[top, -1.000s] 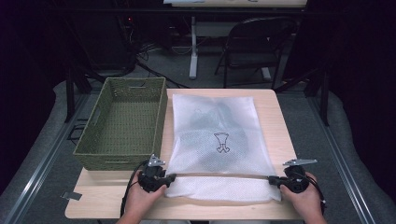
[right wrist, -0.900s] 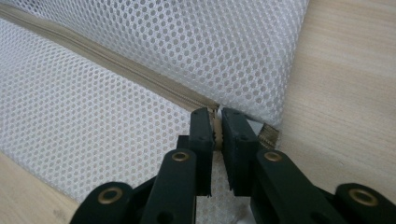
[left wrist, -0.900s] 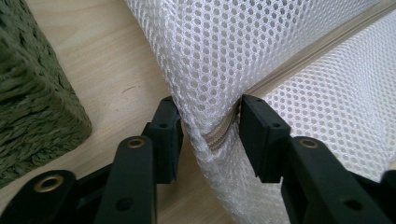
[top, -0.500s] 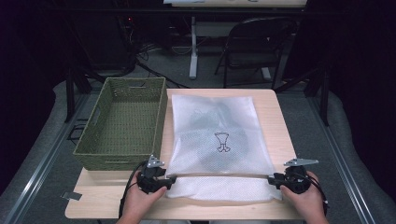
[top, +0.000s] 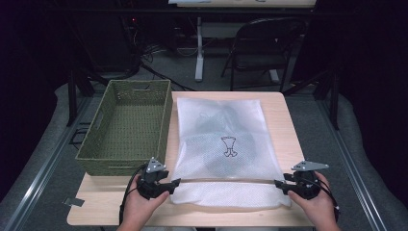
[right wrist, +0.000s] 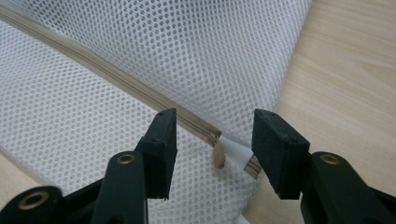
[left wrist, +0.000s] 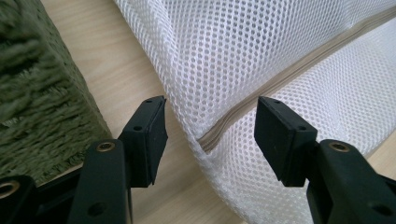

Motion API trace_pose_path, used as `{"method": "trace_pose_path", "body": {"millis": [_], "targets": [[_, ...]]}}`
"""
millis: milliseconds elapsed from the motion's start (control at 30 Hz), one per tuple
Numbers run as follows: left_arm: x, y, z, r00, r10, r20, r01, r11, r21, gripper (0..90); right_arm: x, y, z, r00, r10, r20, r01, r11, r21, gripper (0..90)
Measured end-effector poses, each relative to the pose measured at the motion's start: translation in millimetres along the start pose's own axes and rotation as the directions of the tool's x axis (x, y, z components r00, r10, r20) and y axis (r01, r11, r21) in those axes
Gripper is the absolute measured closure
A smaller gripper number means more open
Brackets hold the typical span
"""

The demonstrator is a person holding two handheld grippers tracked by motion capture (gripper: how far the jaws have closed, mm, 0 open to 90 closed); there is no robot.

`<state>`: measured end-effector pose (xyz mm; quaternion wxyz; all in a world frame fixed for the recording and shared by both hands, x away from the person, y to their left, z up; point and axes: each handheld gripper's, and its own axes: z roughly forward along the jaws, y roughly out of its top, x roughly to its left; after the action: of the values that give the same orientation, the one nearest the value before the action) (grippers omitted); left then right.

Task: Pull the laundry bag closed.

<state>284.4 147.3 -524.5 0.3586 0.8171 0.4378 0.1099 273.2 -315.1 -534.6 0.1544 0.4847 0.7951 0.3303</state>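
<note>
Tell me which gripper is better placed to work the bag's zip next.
Right, probably. The right gripper has its jaws standing open around the zip pull at the mesh bag's corner. The left gripper, jaws open too, faces the zip's plain end, beside the basket.

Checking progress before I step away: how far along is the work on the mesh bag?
The mesh laundry bag lies flat, its zipper closed to the pull. The left gripper and right gripper have just opened off the zipper's ends. The green basket beside it holds nothing; moving the bag there may be left.
</note>
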Motion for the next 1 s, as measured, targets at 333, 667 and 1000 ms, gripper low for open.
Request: {"method": "trace_pose_path", "body": {"millis": [333, 667, 1000], "targets": [[0.2, 3.9, -9.1, 1.0000, 0.005, -0.005, -0.005, 0.9996, -0.027, 44.3, 24.5, 18.4, -1.3, 0.9963, -0.083, -0.021, 0.083, 0.996, -0.020, 48.4], [0.6, 4.6, -12.7, 0.9999, 0.012, -0.011, -0.013, 0.9993, -0.035, 44.3, 59.1, 44.9, 9.4, 0.9805, -0.183, -0.072, 0.181, 0.983, -0.036, 47.1], [-1.7, 3.8, -9.8, 0.9996, 0.026, -0.007, -0.026, 0.9994, -0.023, 44.4, 92.7, 60.2, 32.8, 0.9568, -0.256, -0.138, 0.257, 0.966, -0.013, 47.2]]}}
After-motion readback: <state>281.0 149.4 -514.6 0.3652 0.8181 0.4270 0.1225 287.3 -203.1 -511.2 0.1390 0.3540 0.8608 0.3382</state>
